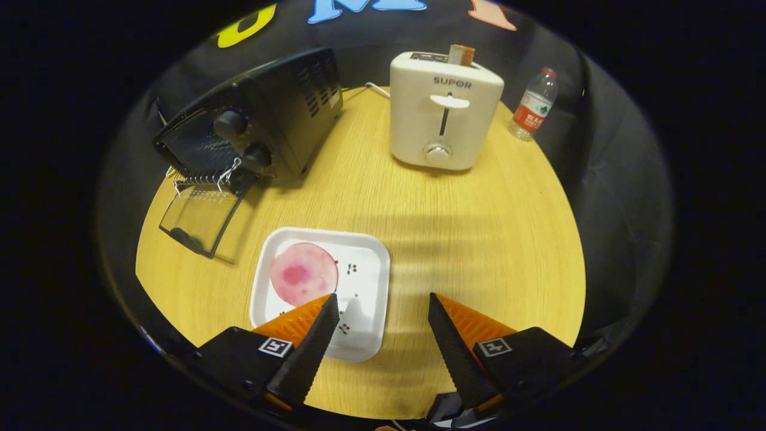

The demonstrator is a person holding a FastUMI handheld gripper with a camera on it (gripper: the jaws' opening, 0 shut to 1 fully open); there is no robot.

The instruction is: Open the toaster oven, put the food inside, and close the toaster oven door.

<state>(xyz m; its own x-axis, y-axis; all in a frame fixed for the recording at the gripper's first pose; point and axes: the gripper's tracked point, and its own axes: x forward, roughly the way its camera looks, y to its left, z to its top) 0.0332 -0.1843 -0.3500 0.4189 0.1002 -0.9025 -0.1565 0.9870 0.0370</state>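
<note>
Our gripper (380,302) hangs wide open and empty above the plate (365,335), where the pink slice (303,273) lies, near the open oven (263,114); thin, limp, likely slippery, best pinched at its rim.

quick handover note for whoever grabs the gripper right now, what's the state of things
Gripper: open, holding nothing, hovering over the near edge of the white square plate.
Food: the round pink slice lies on that plate, just ahead of one finger.
Black toaster oven: beyond the plate on the round wooden table, glass door already folded down, wire rack at the opening.
Done: door opened.
Left: pick up the slice, put it inside, close the door.
</note>
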